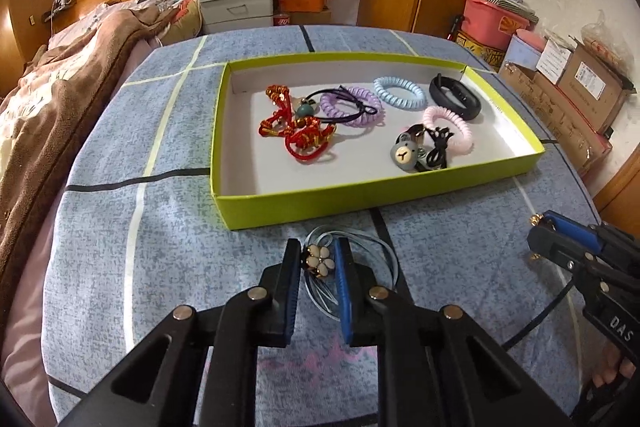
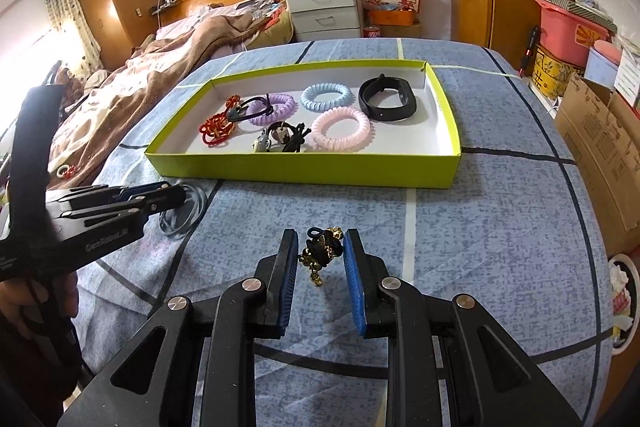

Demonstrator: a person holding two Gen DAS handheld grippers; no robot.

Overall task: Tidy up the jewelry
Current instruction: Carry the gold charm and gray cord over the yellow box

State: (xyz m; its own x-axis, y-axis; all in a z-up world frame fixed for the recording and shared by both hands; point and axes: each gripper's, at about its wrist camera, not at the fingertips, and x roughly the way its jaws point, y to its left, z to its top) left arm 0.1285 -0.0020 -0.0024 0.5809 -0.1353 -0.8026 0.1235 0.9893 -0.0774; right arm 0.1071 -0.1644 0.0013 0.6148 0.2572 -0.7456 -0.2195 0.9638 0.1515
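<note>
While both tools are being held low over the blue bedspread [image 1: 120, 267], a flower hair tie [image 1: 317, 261] is being pinched by the left gripper [image 1: 318, 259], and a black-and-gold beaded tie [image 2: 322, 253] is being gripped by the right gripper [image 2: 322, 251]. Just beyond them, the green tray [image 1: 360, 197] is being filled: red knotted cords [image 1: 296, 135], purple [image 1: 356, 105], blue [image 1: 398, 91] and pink coil ties [image 1: 450, 129], a black band [image 1: 454, 95] and a bear charm [image 1: 404, 155] are lying inside.

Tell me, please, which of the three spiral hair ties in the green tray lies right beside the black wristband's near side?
The pink spiral hair tie: it lies against the black wristband, nearest the tray's front wall; the blue and purple ones lie farther back.
</note>
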